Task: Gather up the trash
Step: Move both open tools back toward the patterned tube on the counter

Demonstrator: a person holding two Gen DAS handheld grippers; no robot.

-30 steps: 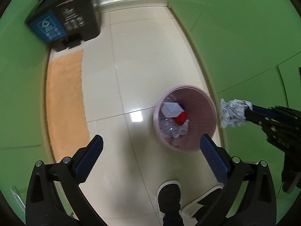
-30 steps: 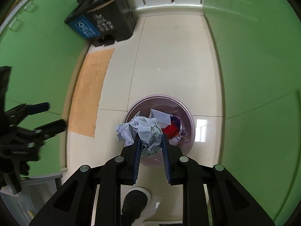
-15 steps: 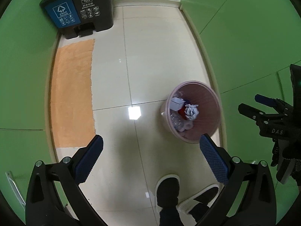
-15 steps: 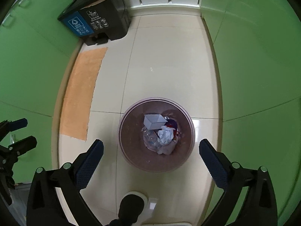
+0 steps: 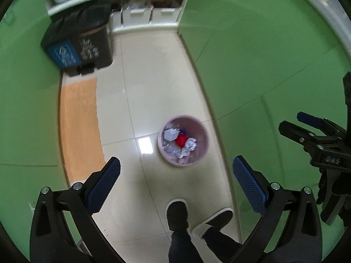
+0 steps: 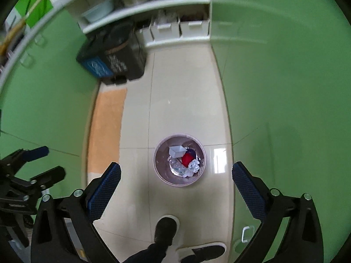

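Both grippers have risen and pulled back from the bin since a second ago, when the right one carried the crumpled white paper ball [image 6: 194,166]; that ball now lies inside the round pink plastic wastebasket [image 6: 158,171]. Nearest, the right gripper [image 6: 175,188] has its blue-padded fingers wide apart and empty, and the left gripper [image 5: 175,184] is spread the same way, holding nothing. Beneath them stand the person's dark shoes [image 5: 176,213] on cream floor tiles [image 5: 153,76]. The wastebasket sits below and just ahead of the right gripper, which looks nearer. Its contents are small and partly hidden by its wall. Left lies an orange mat [image 5: 79,129]; farther off, blurred, stands a black pedal bin [image 5: 81,43].
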